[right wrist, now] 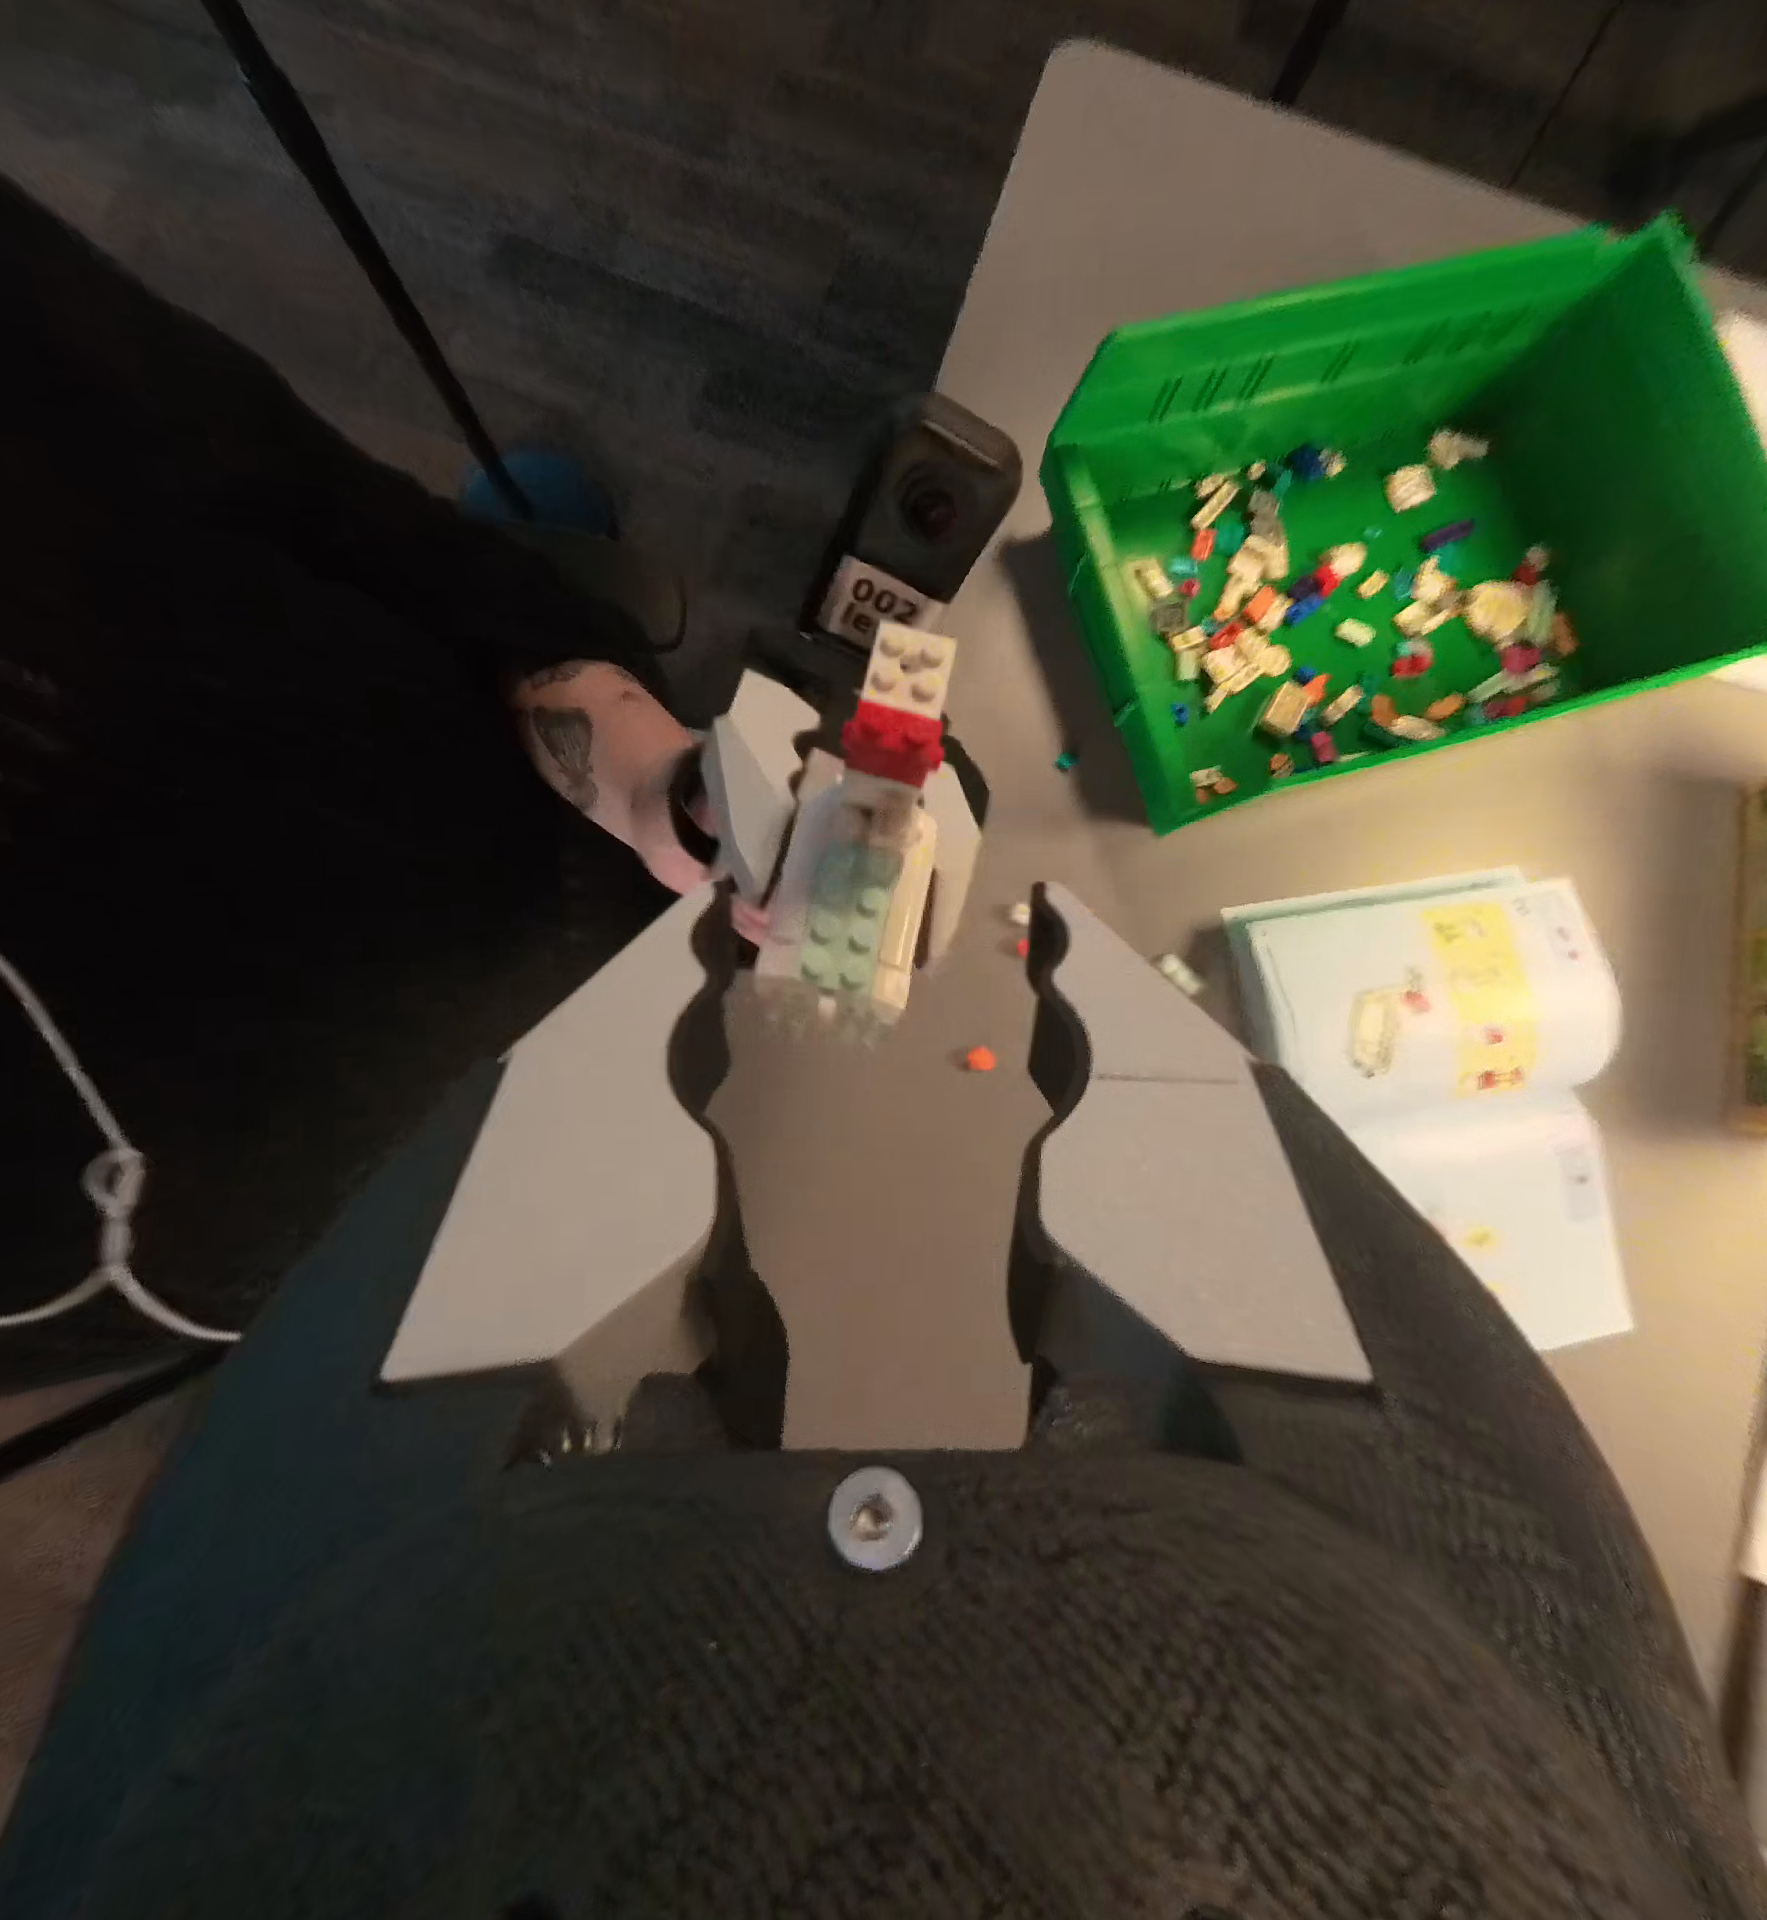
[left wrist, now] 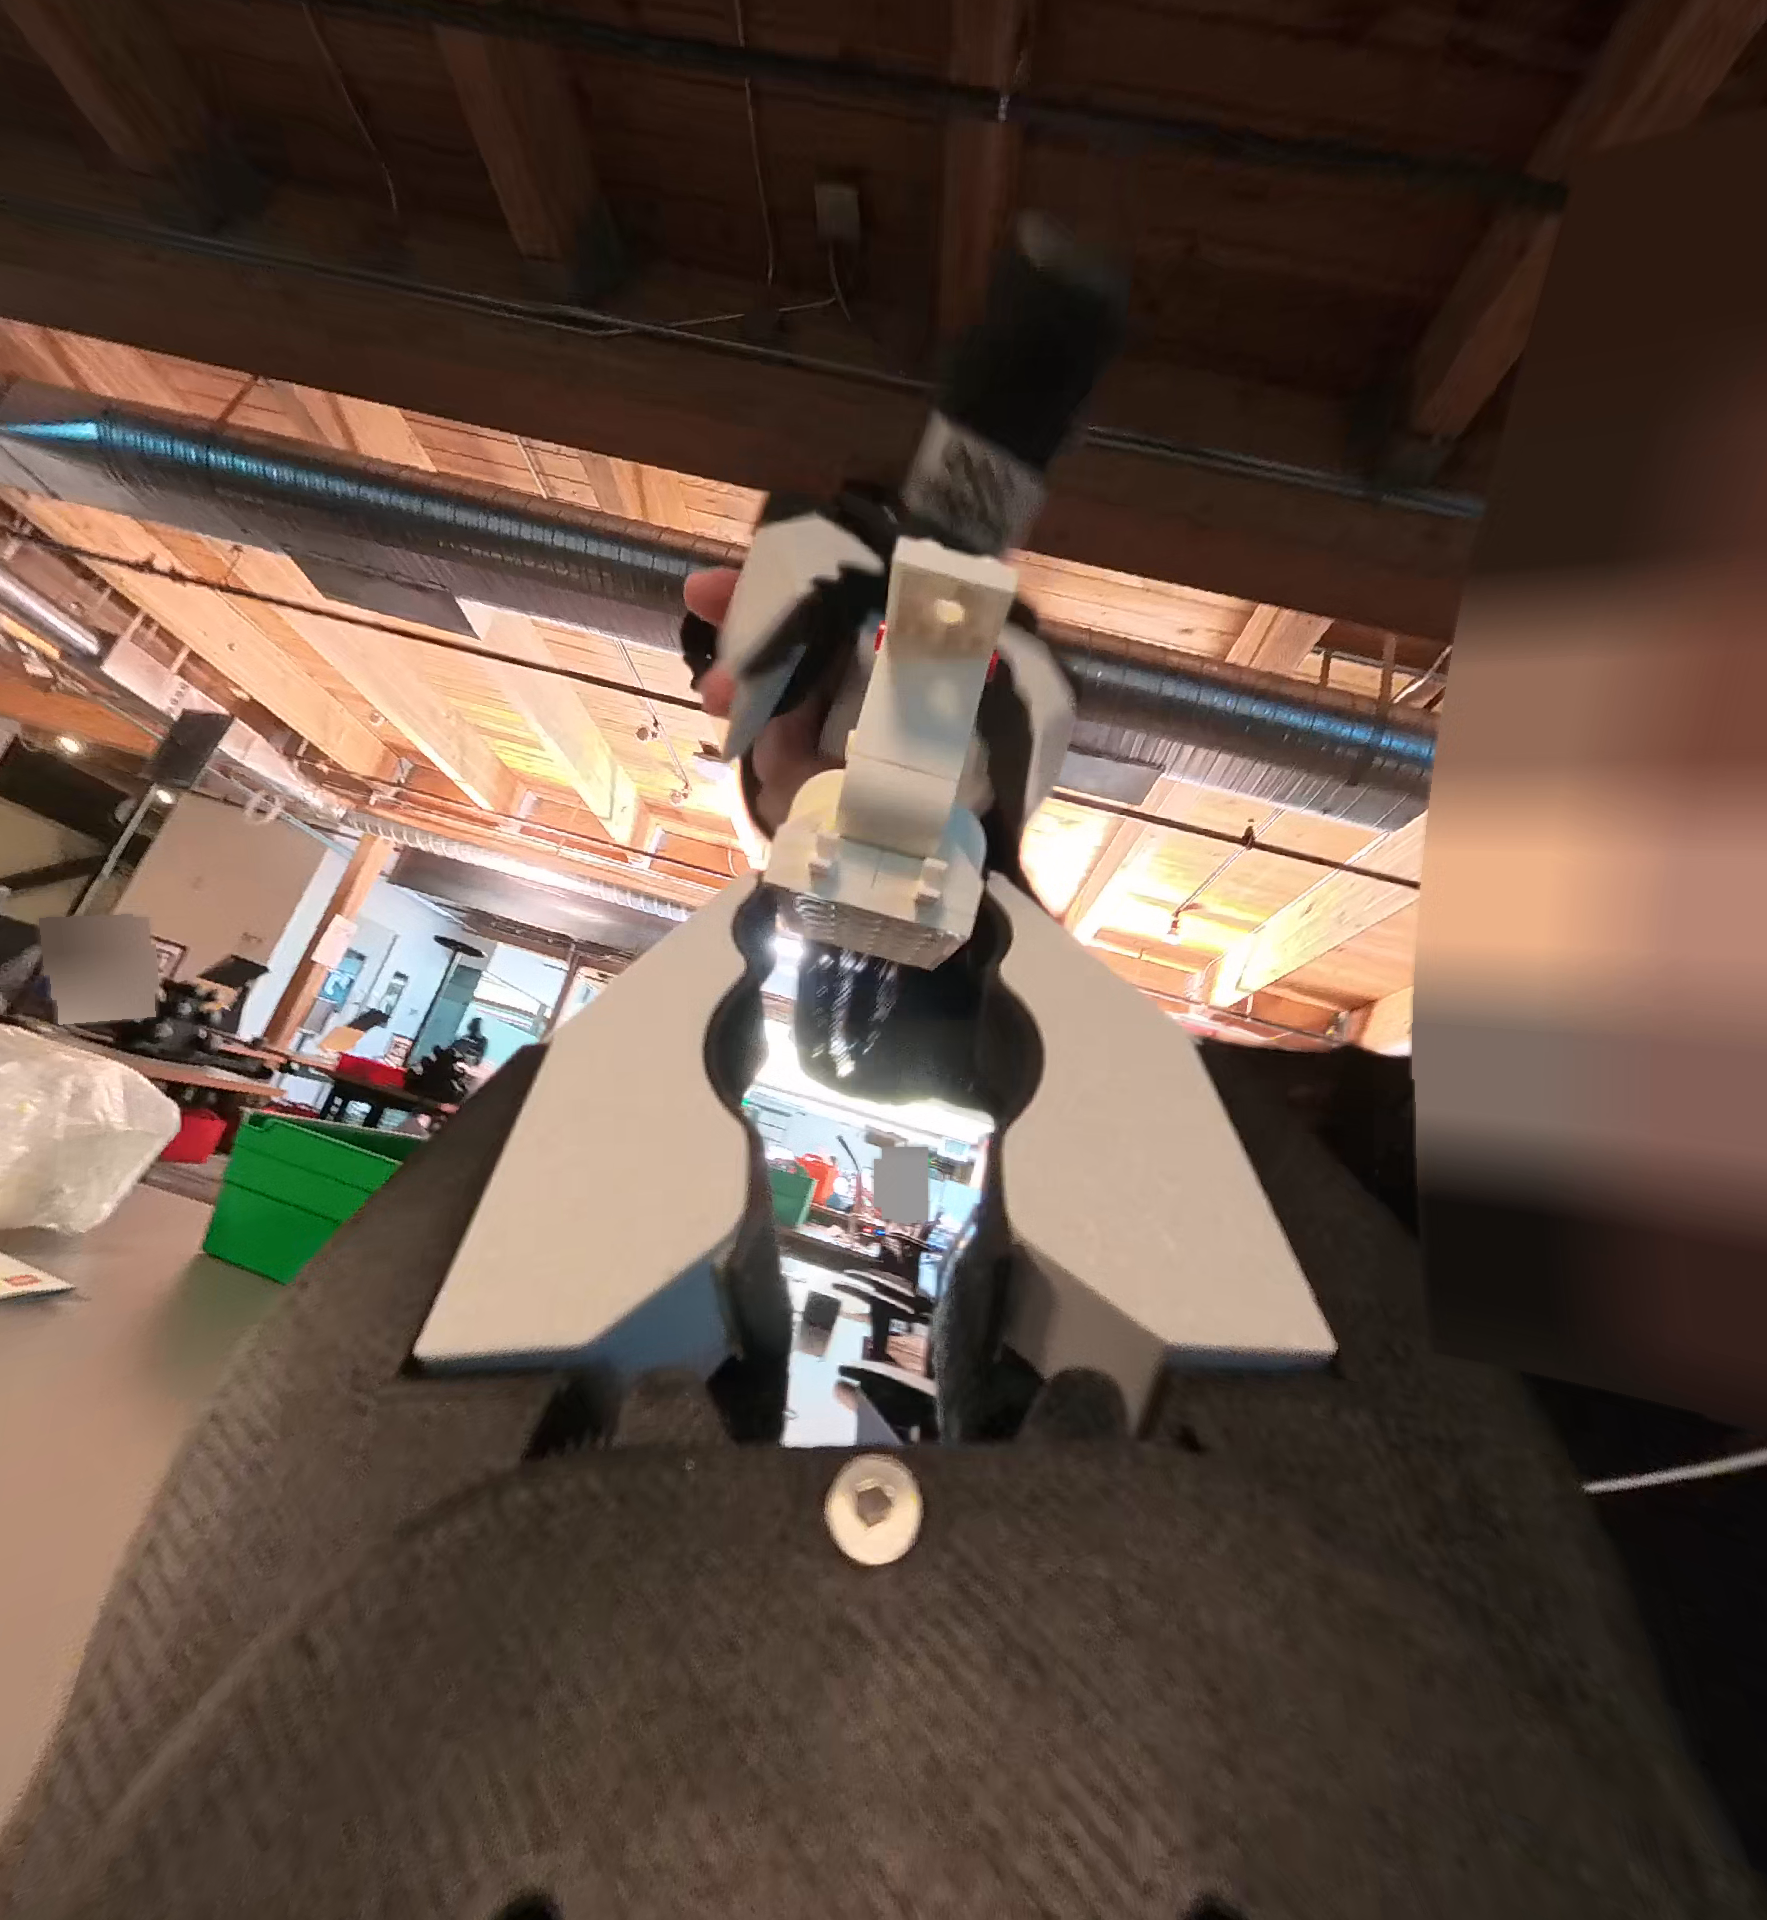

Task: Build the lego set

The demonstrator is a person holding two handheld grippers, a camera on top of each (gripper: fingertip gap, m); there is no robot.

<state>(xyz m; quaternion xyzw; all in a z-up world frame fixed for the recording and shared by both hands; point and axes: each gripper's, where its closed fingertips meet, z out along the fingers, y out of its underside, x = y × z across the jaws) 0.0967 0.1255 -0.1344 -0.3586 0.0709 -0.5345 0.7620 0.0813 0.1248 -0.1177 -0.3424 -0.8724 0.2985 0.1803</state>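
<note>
The lego model (left wrist: 910, 748) is a small stack of white, red and pale green bricks. My left gripper (left wrist: 868, 904) is shut on its base and holds it up toward the ceiling. In the right wrist view the model (right wrist: 858, 894) is in the air above the table, gripped by the left gripper (right wrist: 848, 831). My right gripper (right wrist: 879, 909) is open, its jaws wide apart, and the model's near end reaches between its fingertips without touching them. It also shows in the left wrist view (left wrist: 900, 665), with one finger on each side of the model's far end.
A green bin (right wrist: 1378, 343) of several loose bricks stands on the grey table (right wrist: 1170, 260) and also shows in the left wrist view (left wrist: 307, 1195). An open instruction booklet (right wrist: 1430, 1039) lies to the right. Small loose pieces (right wrist: 980, 1058) lie below the grippers. A plastic bag (left wrist: 27, 1122) is at the left.
</note>
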